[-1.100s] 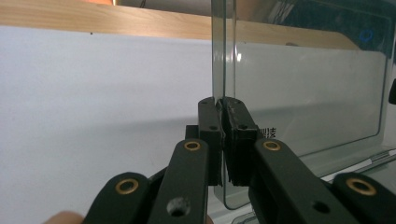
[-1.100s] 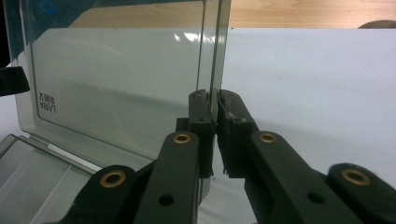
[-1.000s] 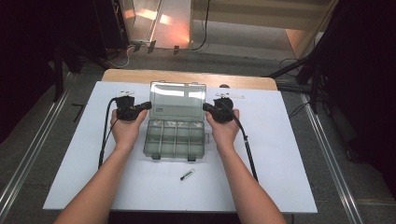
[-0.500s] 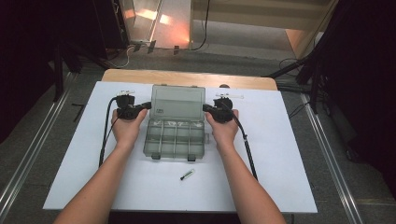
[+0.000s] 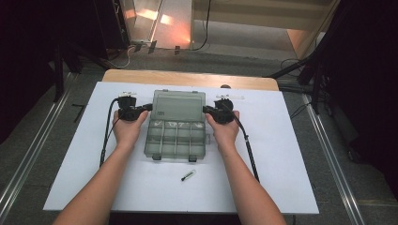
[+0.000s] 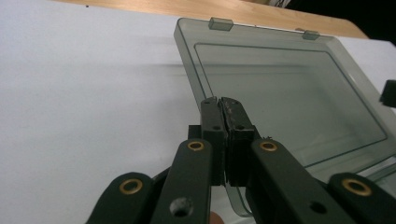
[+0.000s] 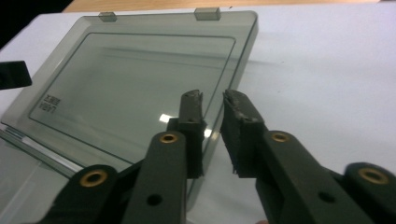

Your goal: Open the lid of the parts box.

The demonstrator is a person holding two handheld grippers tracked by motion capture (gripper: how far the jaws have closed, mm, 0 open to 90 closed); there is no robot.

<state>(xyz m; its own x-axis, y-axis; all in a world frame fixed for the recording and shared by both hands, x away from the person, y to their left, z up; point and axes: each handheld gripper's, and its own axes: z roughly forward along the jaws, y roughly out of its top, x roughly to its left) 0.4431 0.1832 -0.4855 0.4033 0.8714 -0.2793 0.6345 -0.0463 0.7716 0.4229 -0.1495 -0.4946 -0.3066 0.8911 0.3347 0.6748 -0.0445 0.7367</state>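
Observation:
A smoky clear compartment box [image 5: 176, 140] lies open mid-table, its lid [image 5: 180, 105] swung back and lying low behind the tray. My left gripper [image 5: 149, 108] is at the lid's left edge. In the left gripper view its jaws [image 6: 222, 100] are shut on the lid's [image 6: 280, 84] rim. My right gripper [image 5: 205, 109] is at the lid's right edge. In the right gripper view its jaws [image 7: 212, 95] have just been opening. A gap shows between them, and they straddle the lid's [image 7: 130, 79] rim without pressing it.
A small dark stick-like item [image 5: 187, 176] lies on the white tabletop [image 5: 291, 154] in front of the box. A wooden strip [image 5: 187, 78] runs along the table's far edge. Black cables [image 5: 107, 136] trail from both grippers along the forearms.
The lid has swung from a raised tilt back down toward the table. Both hands have stayed at its side edges.

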